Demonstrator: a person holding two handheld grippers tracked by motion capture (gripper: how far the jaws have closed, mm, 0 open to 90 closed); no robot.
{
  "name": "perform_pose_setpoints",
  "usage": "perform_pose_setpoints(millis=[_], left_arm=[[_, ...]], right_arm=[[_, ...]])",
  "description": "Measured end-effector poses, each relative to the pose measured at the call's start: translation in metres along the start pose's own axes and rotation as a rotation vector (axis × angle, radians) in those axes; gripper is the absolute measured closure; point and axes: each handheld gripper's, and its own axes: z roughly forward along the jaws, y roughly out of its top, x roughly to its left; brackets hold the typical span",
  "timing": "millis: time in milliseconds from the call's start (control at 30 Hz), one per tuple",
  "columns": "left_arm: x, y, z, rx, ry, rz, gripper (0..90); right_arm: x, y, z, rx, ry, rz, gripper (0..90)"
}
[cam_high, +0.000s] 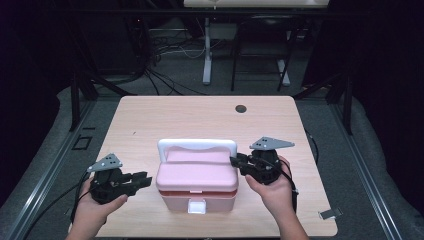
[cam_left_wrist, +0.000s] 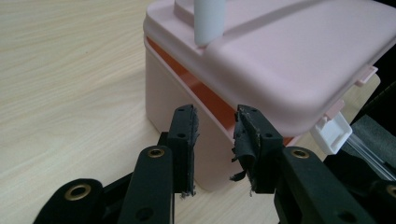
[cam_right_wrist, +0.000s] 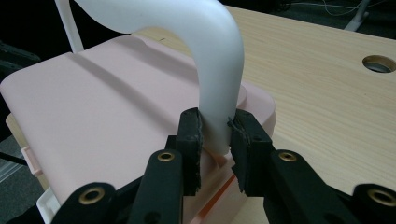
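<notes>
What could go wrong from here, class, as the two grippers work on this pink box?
1. The right gripper pinches only the foot of the white handle; pulling there could tip the pink box.
2. The left gripper is open at the box's corner; advancing could shove the box instead of catching the lid.

No writing, label, brand, number or sign can be read anywhere in these views, neither on the pink box nor on the table.

Left hand-held gripper stands open before the pink box corner.
</notes>
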Motion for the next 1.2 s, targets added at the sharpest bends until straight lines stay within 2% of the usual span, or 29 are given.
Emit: perform_pose_setpoints(millis=[200,400,667,1133,1200], left_arm=[[0.0,-0.009,0.004,0.007,-0.013,-0.018,68.3],[-0.005,-0.012,0.007,0.015,-0.031,0.001,68.3],[-0.01,-0.013,0.011,0.012,-0.048,0.001,68.4],[-0.016,-0.01,0.008,0.004,-0.043,0.014,68.4],[-0.016,-0.009,0.007,0.003,-0.035,0.03,68.4]], right_arm=[[0.0,0.0,0.0,0.0,0.0,-0.002,73.9],[0.001,0.0,0.0,-0.001,0.0,0.0,73.9],[0.001,0.0,0.0,-0.003,-0.001,-0.001,73.8],[-0.001,-0.001,0.001,0.002,-0.003,-0.002,73.4],[-0.001,-0.001,0.0,0.002,-0.009,-0.001,73.0]])
